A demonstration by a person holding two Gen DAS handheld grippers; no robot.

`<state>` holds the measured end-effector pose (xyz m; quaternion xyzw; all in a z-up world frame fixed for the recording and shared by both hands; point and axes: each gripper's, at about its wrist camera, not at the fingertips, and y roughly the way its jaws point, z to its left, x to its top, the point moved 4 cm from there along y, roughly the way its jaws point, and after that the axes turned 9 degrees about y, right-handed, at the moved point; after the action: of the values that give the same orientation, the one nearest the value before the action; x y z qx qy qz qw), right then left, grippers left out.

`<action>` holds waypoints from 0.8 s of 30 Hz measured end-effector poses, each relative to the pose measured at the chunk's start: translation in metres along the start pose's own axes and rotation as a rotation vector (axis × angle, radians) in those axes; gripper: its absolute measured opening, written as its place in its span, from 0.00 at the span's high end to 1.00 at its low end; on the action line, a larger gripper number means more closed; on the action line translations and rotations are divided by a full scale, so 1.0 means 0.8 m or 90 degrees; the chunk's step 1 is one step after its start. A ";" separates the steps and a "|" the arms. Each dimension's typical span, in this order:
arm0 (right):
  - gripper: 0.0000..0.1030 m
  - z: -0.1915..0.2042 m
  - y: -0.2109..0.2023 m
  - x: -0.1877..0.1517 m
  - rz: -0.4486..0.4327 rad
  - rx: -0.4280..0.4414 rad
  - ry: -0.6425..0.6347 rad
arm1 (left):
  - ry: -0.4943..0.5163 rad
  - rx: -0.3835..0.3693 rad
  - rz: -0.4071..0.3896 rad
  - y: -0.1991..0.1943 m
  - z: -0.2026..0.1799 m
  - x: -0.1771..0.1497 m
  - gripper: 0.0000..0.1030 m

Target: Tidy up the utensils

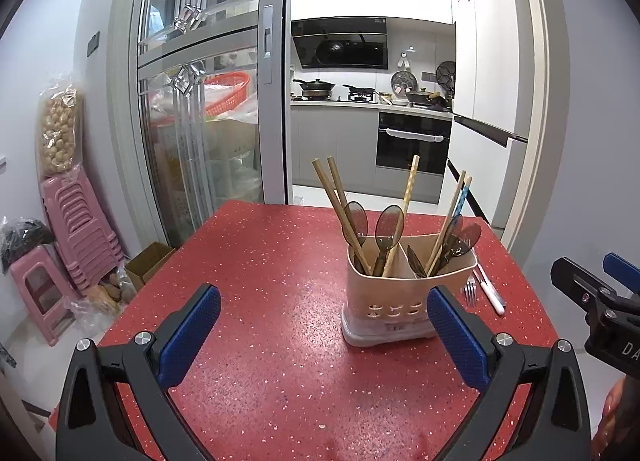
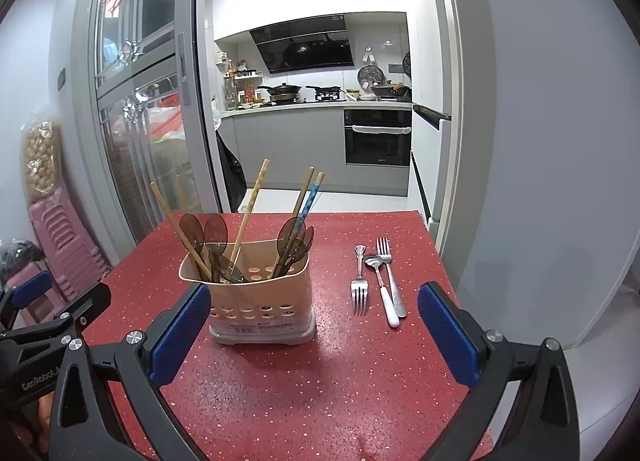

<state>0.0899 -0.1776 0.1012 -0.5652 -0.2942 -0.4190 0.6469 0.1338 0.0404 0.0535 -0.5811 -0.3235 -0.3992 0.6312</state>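
Standing apart and empty, both grippers' fingers [image 1: 192, 325] [image 2: 448, 337] face the utensil holder [image 2: 262, 293], cutlery [image 2: 384, 285] lying just beside it.

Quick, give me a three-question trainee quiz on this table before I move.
1. True or false: the left hand-held gripper is shut on a fork.
2. How many utensils lie loose on the red table beside the utensil holder?
3. Which loose utensil has a white handle? A) spoon B) near fork C) far fork

Key: 1 false, it is open and empty; 2 three; 3 A.
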 end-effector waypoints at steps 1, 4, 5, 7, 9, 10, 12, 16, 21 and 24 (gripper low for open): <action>0.00 0.001 0.000 0.001 -0.001 -0.002 0.000 | -0.001 0.000 0.001 0.002 0.001 0.001 0.00; 0.00 0.002 0.001 0.002 -0.004 -0.007 -0.002 | -0.005 -0.002 0.002 0.005 0.004 0.001 0.00; 0.00 0.002 0.001 0.002 -0.005 -0.007 -0.002 | -0.005 -0.002 0.002 0.005 0.004 0.000 0.00; 0.00 0.003 0.001 0.002 -0.006 -0.010 -0.003 | -0.006 -0.002 0.004 0.007 0.005 0.000 0.00; 0.00 0.003 0.002 0.002 -0.005 -0.011 -0.002 | -0.007 -0.002 0.004 0.007 0.006 0.000 0.00; 0.00 0.003 0.002 0.002 -0.005 -0.011 -0.002 | -0.007 -0.002 0.004 0.008 0.006 0.000 0.00; 0.00 0.003 0.002 0.003 -0.005 -0.012 -0.002 | -0.007 -0.003 0.005 0.008 0.006 0.000 0.00; 0.00 0.003 0.002 0.002 -0.005 -0.011 -0.003 | -0.008 -0.001 0.005 0.009 0.007 0.000 0.00; 0.00 0.004 0.002 0.003 -0.009 -0.012 -0.003 | -0.005 0.000 0.001 0.008 0.009 0.000 0.00; 0.00 0.005 0.000 0.002 -0.010 -0.011 -0.005 | -0.005 -0.001 0.000 0.008 0.009 -0.001 0.00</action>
<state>0.0914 -0.1741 0.1034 -0.5698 -0.2978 -0.4243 0.6377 0.1393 0.0478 0.0509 -0.5832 -0.3256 -0.3969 0.6295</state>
